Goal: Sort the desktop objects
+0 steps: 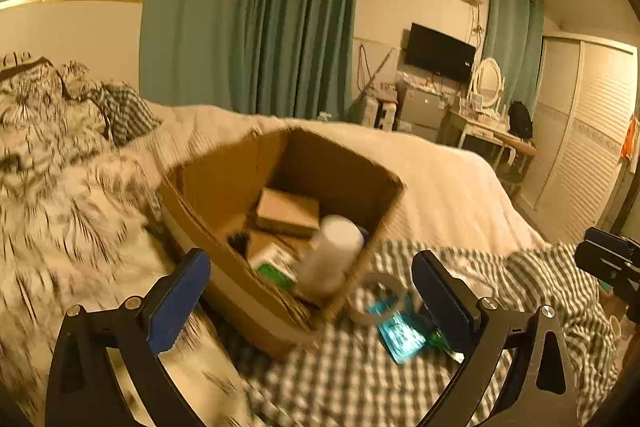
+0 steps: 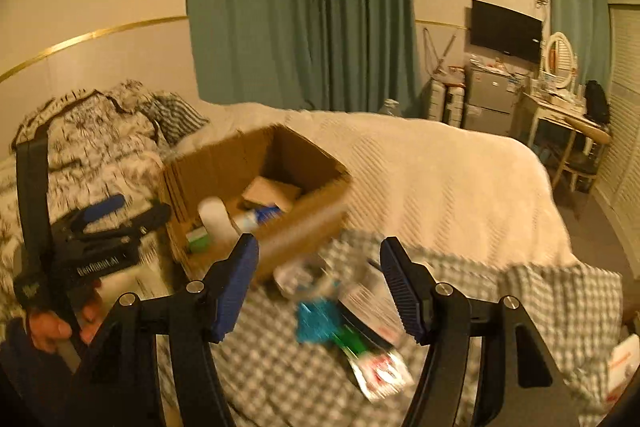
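An open cardboard box (image 1: 224, 187) stands on the bed and also shows in the right wrist view (image 2: 304, 223). Inside it are a white bottle (image 1: 332, 251), a small brown carton (image 1: 288, 211) and a green-and-white pack (image 1: 276, 265). A roll of tape (image 1: 376, 297), a teal packet (image 1: 400, 337) and a green item (image 1: 440, 341) lie on the checked cloth beside the box. My left gripper (image 1: 312, 291) is open and empty, just in front of the box. My right gripper (image 2: 320, 291) is open and empty above the blurred teal packet (image 2: 316, 319) and a toothpaste-like tube (image 2: 376, 367).
The box sits on a bed with a cream blanket (image 1: 440, 187), a patterned duvet (image 1: 60, 187) at the left and a checked cloth (image 1: 360, 379) in front. The left gripper shows in the right wrist view (image 2: 116, 219). A dressing table (image 2: 568, 115) and wardrobe stand at the right.
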Tool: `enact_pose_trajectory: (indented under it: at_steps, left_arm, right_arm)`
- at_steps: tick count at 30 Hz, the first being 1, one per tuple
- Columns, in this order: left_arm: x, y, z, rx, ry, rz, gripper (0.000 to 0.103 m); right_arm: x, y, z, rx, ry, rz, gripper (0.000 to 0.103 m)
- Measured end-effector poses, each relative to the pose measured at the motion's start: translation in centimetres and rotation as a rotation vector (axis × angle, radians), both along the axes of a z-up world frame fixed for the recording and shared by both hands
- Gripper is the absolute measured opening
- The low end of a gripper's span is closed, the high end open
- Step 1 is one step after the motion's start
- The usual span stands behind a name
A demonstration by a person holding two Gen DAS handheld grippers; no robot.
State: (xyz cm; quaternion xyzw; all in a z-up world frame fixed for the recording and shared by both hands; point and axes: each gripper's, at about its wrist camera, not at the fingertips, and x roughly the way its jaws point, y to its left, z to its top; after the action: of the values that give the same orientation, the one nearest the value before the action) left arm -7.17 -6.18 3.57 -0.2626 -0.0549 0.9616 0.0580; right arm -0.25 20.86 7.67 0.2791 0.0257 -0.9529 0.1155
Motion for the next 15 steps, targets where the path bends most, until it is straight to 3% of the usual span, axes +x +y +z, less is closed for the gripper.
enact_pose_trajectory:
  at_steps: [8, 15]
  left_arm:
    - [1.0, 5.9, -4.2, -0.08, -0.115, -0.088, 0.103]
    - [-0.9, 9.9, -9.1, -0.138, -0.211, -0.125, 0.103]
  right_arm:
    - [2.0, 7.4, -5.6, -0.058, -0.103, -0.098, 0.063]
    - [1.0, 9.8, -9.9, -0.09, -0.141, -0.133, 0.063]
